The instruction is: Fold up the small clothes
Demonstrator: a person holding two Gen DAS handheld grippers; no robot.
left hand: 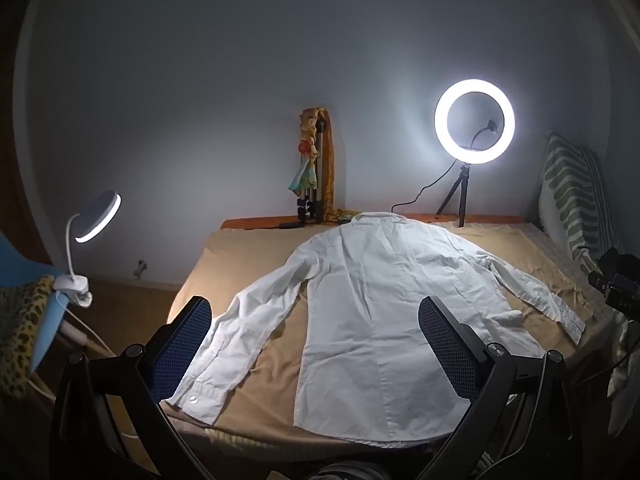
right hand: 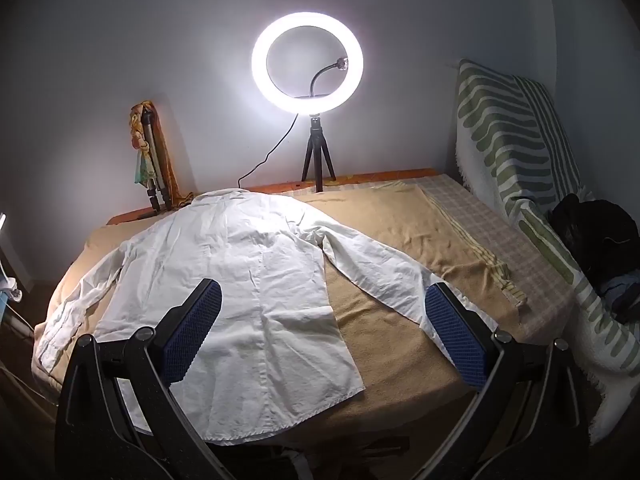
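Observation:
A white long-sleeved shirt (left hand: 372,320) lies flat, back up, on a tan cloth (left hand: 248,248) on the table, collar at the far end and both sleeves spread outward. It also shows in the right wrist view (right hand: 240,280). My left gripper (left hand: 316,344) is open and empty, hovering above the near hem, its left finger over the left sleeve cuff. My right gripper (right hand: 324,332) is open and empty, above the shirt's right side, its right finger over the right sleeve's end.
A lit ring light on a small tripod (right hand: 308,64) stands at the table's far edge, with a folded tripod and doll (left hand: 312,168) beside it. A clip lamp (left hand: 94,218) is at the left. A green striped cloth (right hand: 520,168) and dark items (right hand: 600,240) lie at the right.

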